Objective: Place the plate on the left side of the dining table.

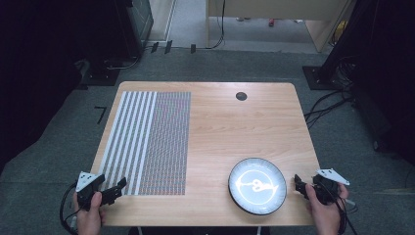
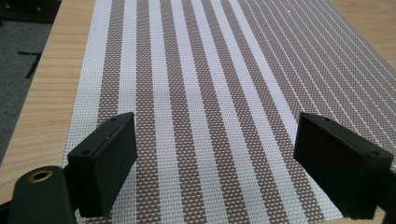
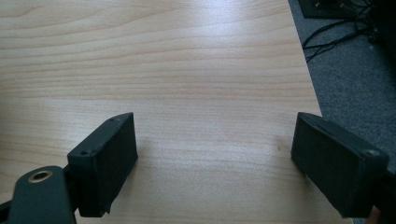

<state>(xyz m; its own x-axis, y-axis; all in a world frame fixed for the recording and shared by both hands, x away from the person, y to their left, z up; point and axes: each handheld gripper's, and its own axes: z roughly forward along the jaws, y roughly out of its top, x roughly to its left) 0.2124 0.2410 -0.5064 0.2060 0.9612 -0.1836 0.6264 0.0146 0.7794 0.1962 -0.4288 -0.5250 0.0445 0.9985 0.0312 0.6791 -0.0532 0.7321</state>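
A woven placemat (image 1: 149, 142) with brown and white stripes lies flat on the left half of the wooden table (image 1: 235, 122). A round plate (image 1: 257, 185) with a dark rim and a pale centre sits near the front right. My left gripper (image 1: 119, 187) is held at the front left corner, open, its jaws over the mat's near edge (image 2: 205, 140) with nothing between them. My right gripper (image 1: 298, 185) is open just right of the plate, near the table's right edge, over bare wood (image 3: 210, 116).
A small dark round grommet (image 1: 241, 96) sits in the table near the far edge. Grey carpet (image 3: 355, 70) with cables lies beyond the right edge. Dark equipment stands on the floor at the far left and right.
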